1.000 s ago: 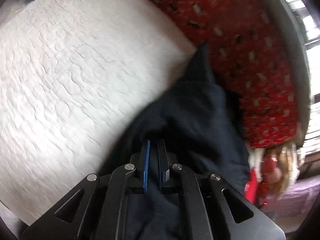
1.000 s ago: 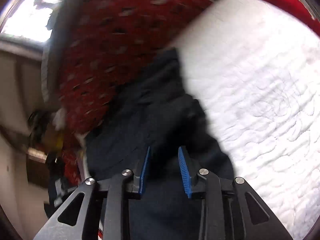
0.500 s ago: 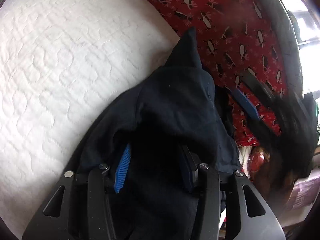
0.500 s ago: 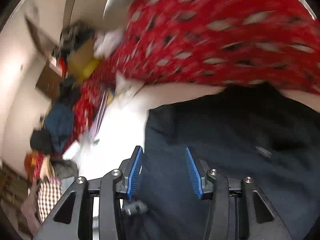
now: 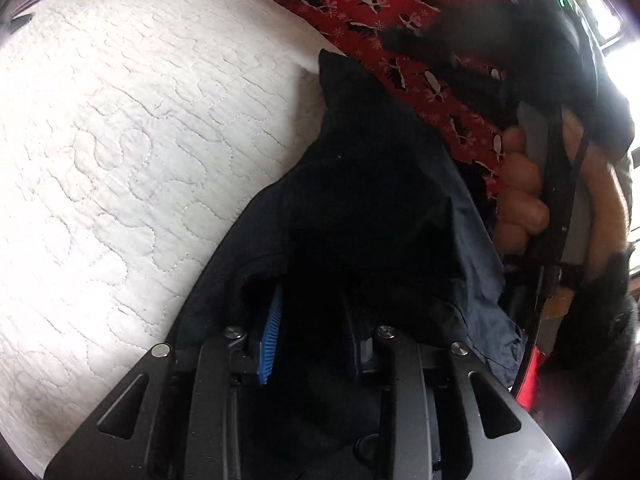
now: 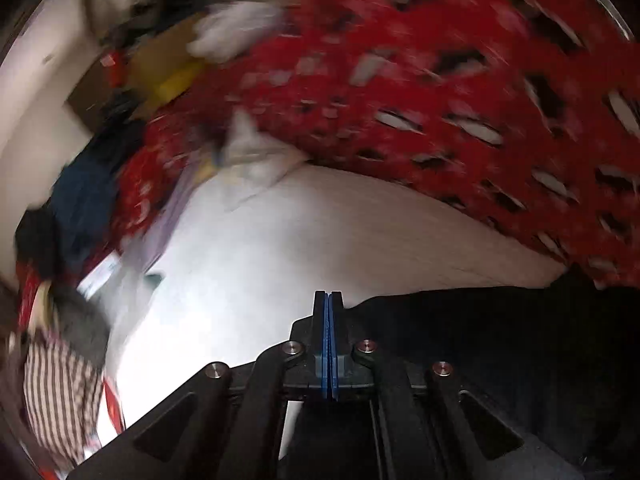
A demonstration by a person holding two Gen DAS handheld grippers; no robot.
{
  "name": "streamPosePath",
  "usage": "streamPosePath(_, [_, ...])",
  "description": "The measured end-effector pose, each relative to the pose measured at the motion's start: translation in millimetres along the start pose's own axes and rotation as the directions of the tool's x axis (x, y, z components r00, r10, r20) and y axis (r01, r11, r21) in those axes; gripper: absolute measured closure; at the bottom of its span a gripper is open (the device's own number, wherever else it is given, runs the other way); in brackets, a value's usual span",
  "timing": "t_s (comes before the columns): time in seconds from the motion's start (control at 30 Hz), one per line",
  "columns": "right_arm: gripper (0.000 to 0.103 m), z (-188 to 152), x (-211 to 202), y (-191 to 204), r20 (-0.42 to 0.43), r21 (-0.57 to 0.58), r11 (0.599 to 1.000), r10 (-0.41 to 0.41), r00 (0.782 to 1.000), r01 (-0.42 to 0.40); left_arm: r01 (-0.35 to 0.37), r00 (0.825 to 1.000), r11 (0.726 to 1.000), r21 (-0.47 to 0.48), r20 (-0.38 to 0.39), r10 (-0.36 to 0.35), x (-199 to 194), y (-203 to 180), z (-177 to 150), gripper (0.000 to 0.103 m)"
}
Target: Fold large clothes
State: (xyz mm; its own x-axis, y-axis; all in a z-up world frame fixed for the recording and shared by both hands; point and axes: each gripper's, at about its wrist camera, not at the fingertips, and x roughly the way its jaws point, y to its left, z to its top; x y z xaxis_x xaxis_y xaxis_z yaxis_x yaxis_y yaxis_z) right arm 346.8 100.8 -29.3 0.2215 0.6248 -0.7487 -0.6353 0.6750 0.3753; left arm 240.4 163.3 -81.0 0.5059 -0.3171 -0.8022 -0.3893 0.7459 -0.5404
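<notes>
A dark navy garment [image 5: 372,184] lies bunched on the white quilted bed [image 5: 120,140], next to a red patterned blanket [image 5: 400,20]. My left gripper [image 5: 316,320] is open, its jaws apart with the garment's cloth draped over and between them. In the right wrist view my right gripper [image 6: 328,300] is shut with its blue pads pressed together and nothing between them; the dark garment [image 6: 500,328] lies just to its right on the white bed [image 6: 280,260]. The person's hand holding the right gripper [image 5: 532,184] shows at the right of the left wrist view.
The red patterned blanket [image 6: 440,100] covers the far side of the bed. A heap of clothes and boxes [image 6: 120,120] sits at the left against the wall. A striped cloth [image 6: 60,392] lies at the lower left.
My left gripper has opened and let the garment go slack. My right gripper has swung away to the left off the garment and shut empty.
</notes>
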Motion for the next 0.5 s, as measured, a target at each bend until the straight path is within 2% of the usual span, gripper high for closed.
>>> streamPosePath(0.03, [0.102, -1.1, 0.1, -4.8, -0.007, 0.019, 1.0, -0.003, 1.0, 0.003, 0.013, 1.0, 1.0, -0.016, 0.001, -0.013, -1.8, 2.9, 0.5, 0.077])
streamPosePath(0.07, [0.095, -6.0, -6.4, -9.7, 0.001, 0.029, 1.0, 0.013, 1.0, -0.013, 0.023, 1.0, 0.999, -0.037, 0.007, -0.022, -3.9, 6.1, 1.5, 0.077])
streamPosePath(0.1, [0.094, -11.1, -13.8, -13.9, -0.002, 0.029, 0.999, 0.027, 1.0, -0.027, 0.03, 0.999, 0.998, -0.055, 0.014, -0.029, -6.0, 8.4, 2.2, 0.077])
streamPosePath(0.17, [0.083, -17.7, -17.8, -19.2, -0.032, 0.032, 0.999, 0.044, 0.999, -0.043, 0.041, 0.998, 0.996, -0.077, 0.041, -0.038, -13.6, 11.6, 1.8, 0.077])
streamPosePath(0.23, [0.083, -27.1, -34.5, -33.2, -0.019, 0.041, 0.997, 0.062, 0.998, -0.061, 0.037, 0.997, 0.996, -0.079, 0.071, -0.031, -21.1, 12.3, 0.2, 0.077])
streamPosePath(0.27, [0.083, -43.5, -43.7, -41.0, -0.008, 0.059, 0.991, 0.124, 0.992, -0.124, 0.023, 0.997, 0.997, -0.074, 0.077, -0.017, -21.9, 12.0, 0.4, 0.077])
streamPosePath(0.3, [0.083, -48.8, -44.5, -46.7, -0.012, 0.076, 0.986, 0.148, 0.989, -0.146, 0.0, 0.997, 0.998, -0.065, 0.078, 0.006, -18.5, 11.2, 1.8, 0.077])
streamPosePath(0.33, [0.085, -64.2, -44.8, -54.2, -0.03, 0.087, 0.988, 0.129, 0.991, -0.126, -0.034, 0.997, 0.998, -0.059, 0.066, 0.037, -15.1, 11.5, 0.2, 0.077])
streamPosePath(0.37, [0.084, -58.8, -38.4, -57.4, -0.051, 0.086, 0.994, 0.077, 0.996, -0.072, -0.039, 0.998, 0.997, -0.061, 0.049, 0.042, -12.9, 13.3, -2.6, 0.077])
streamPosePath(0.4, [0.084, -71.6, -35.0, -61.9, -0.091, 0.075, 0.997, -0.022, 0.996, 0.028, -0.026, 0.999, 0.997, -0.077, 0.042, 0.03, -15.1, 14.7, -4.3, 0.077])
streamPosePath(0.43, [0.084, -79.4, -36.8, -64.9, -0.098, 0.078, 0.995, -0.057, 0.993, 0.065, -0.011, 0.999, 0.996, -0.087, 0.048, 0.016, -20.1, 16.6, -5.4, 0.077])
streamPosePath(0.5, [0.084, -98.4, -65.8, -70.3, -0.002, 0.131, 0.991, -0.026, 1.0, 0.026, 0.03, 0.996, 0.996, -0.079, 0.083, -0.023, -36.4, 9.9, -13.0, 0.077])
